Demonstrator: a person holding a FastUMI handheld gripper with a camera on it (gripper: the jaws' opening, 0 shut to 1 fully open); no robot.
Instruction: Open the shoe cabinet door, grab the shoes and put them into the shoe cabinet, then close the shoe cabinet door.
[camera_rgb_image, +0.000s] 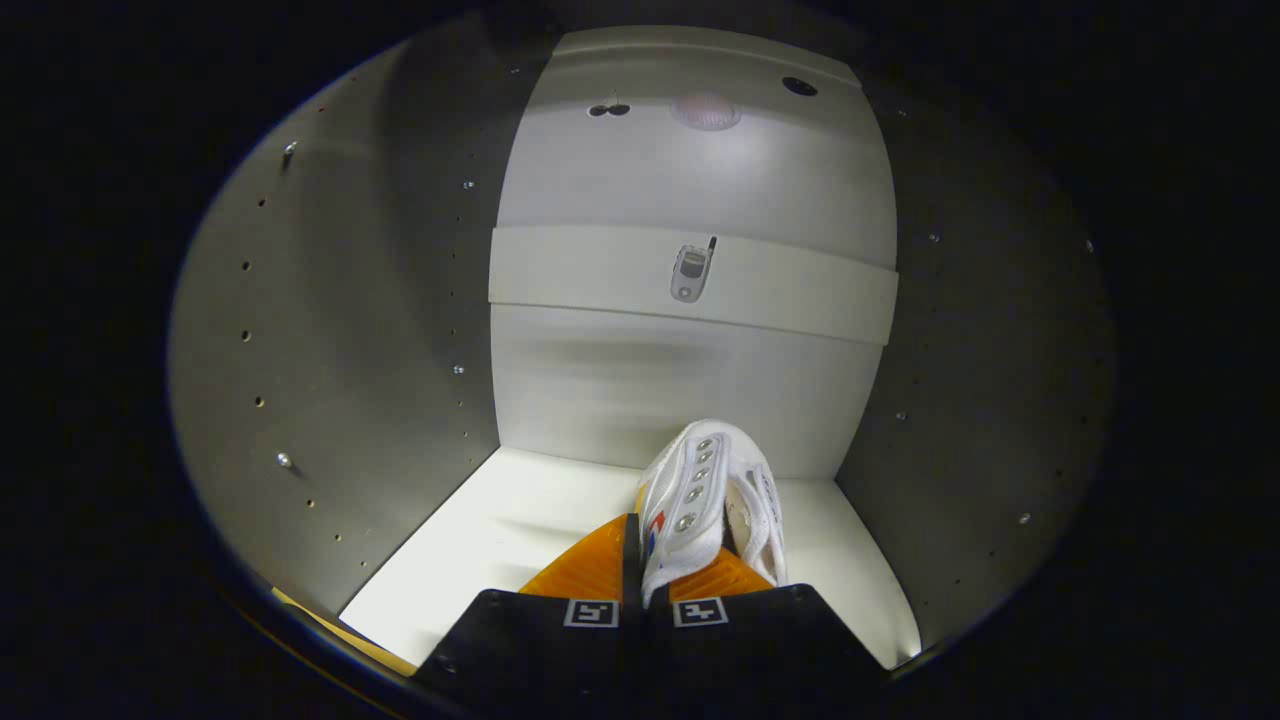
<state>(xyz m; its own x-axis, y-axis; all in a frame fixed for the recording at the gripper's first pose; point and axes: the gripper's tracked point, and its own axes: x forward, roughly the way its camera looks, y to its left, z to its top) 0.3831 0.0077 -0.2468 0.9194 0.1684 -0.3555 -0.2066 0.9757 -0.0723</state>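
White mesh fills our grip: the claw is closed tight, its 2 fingers pinching the side wall of the shoe, which points ahead just over the floor of the cabinet. We see grey side panels dotted with peg holes around it. Beyond the shoe, on the back wall, a pale rail carries a small clip.

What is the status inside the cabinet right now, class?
Fingers shut on white shoe. Shoe inside shoe cabinet, just above bottom shelf, toe toward back panel. Nothing in the way ahead.
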